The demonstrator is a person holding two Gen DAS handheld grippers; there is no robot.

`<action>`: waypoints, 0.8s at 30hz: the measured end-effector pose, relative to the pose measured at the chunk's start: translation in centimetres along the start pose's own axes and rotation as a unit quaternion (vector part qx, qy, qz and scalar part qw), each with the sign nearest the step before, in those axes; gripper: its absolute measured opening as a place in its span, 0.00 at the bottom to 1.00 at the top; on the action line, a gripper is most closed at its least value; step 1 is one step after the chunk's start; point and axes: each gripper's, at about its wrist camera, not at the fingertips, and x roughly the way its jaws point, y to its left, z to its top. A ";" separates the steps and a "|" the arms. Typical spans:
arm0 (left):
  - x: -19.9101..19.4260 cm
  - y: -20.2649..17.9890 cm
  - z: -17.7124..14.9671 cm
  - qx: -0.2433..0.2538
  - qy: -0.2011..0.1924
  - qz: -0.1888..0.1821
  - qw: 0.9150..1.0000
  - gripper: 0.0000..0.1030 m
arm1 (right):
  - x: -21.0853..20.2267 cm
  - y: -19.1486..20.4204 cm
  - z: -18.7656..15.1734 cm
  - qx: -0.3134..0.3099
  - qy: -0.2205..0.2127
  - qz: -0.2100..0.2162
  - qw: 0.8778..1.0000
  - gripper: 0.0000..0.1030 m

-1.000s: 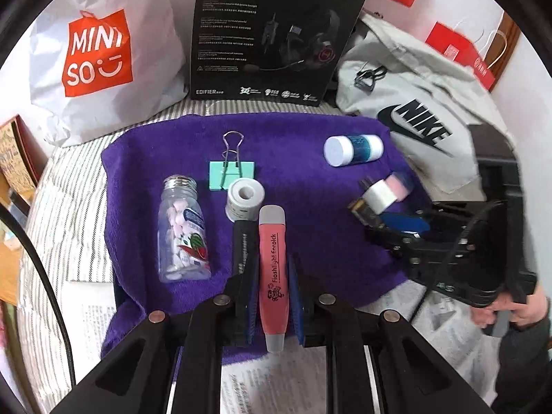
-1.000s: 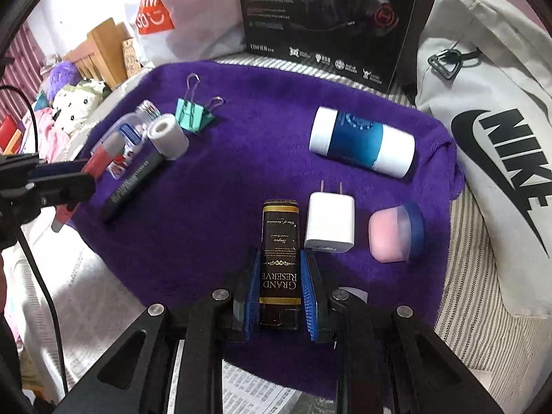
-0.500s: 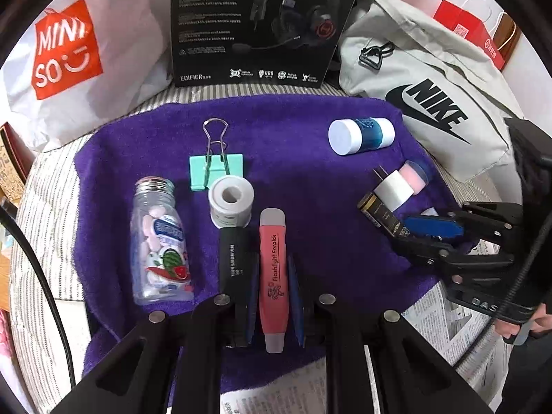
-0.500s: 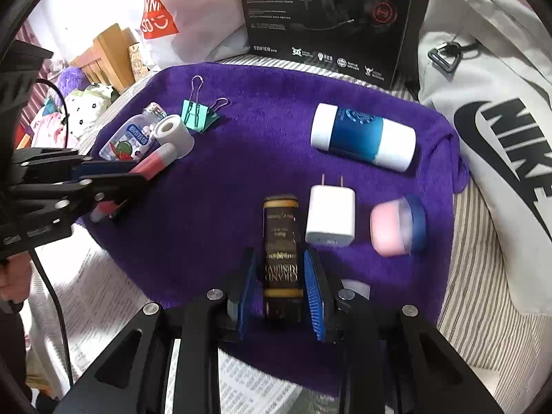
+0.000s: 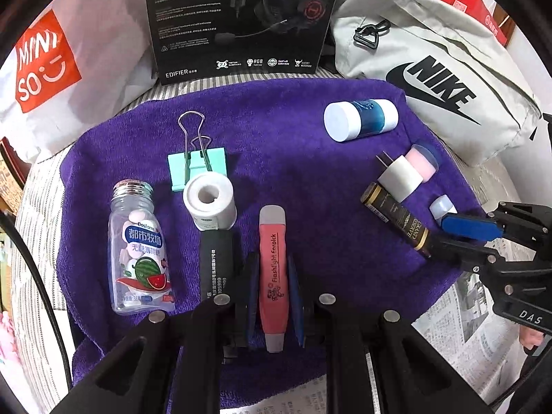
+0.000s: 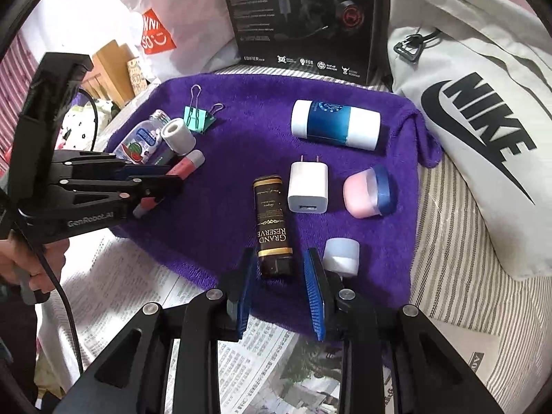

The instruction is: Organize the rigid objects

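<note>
Gripping: my left gripper [image 5: 273, 288] clamps the coral plastic flashlight pen [image 5: 272, 276], near the purple towel's [image 5: 293, 158] front edge.
Releasing: my right gripper [image 6: 280, 277] has just been opening, pads clear of the black-and-gold "Grand Reserve" tube [image 6: 272, 220] between them.

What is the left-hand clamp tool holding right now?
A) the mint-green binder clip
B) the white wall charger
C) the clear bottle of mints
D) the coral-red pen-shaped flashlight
D: in the left wrist view the left gripper is shut on the coral-red pen-shaped flashlight, its blue pads against both sides.
</note>
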 end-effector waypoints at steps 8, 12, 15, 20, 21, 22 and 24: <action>-0.5 -0.5 -0.8 0.005 0.011 -0.017 1.000 0.37 | -0.4 -0.7 -0.5 0.027 -0.004 0.009 1.000 0.29; -1.1 -1.1 -1.4 0.009 0.014 -0.001 1.000 0.42 | -1.2 -0.6 -0.7 0.030 -0.009 0.001 1.000 0.32; -2.4 -1.1 -1.7 -0.001 0.013 0.004 1.000 0.50 | -2.3 -0.6 -1.2 0.040 -0.015 -0.004 0.999 0.43; -6.5 -1.7 -3.2 -0.001 -0.016 -0.004 1.000 0.86 | -4.2 0.2 -2.0 0.048 -0.026 -0.012 0.998 0.62; -7.2 -2.0 -3.5 0.003 -0.021 0.000 1.000 0.89 | -4.8 0.5 -2.3 0.050 -0.030 -0.018 0.998 0.62; -8.2 -2.4 -4.1 0.009 -0.026 0.008 1.000 0.91 | -5.1 0.6 -2.4 0.052 -0.032 -0.020 0.998 0.63; -9.5 -2.7 -4.7 0.008 -0.033 0.020 0.999 0.93 | -5.7 1.0 -2.8 0.061 -0.033 -0.022 0.997 0.80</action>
